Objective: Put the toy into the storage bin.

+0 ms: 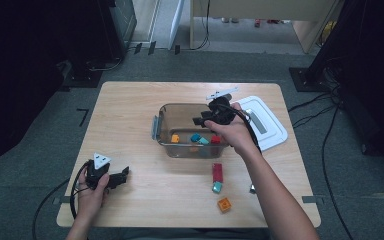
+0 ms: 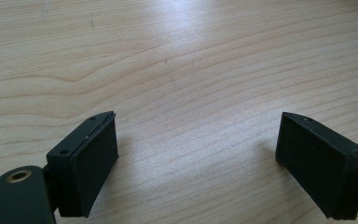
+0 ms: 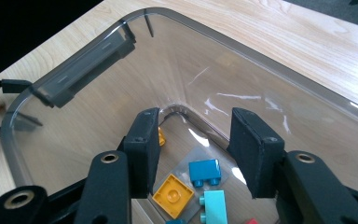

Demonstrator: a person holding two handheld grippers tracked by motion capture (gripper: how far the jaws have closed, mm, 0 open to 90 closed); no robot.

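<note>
The right gripper (image 1: pixel 205 120) is held above the clear plastic rectangular container (image 1: pixel 162 131), its jaws released and empty. Small plastic building blocks lie in the container; a red oblong block (image 1: pixel 217 172) lies on the desk (image 1: pixel 130 105), nearer this hand, apparently long axis near-to-far. The left gripper (image 1: pixel 122 176) rests open at near left

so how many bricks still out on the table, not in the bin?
3: a red brick, a teal one touching its near end, an orange one nearest the edge. The right forearm may hide more.
</note>
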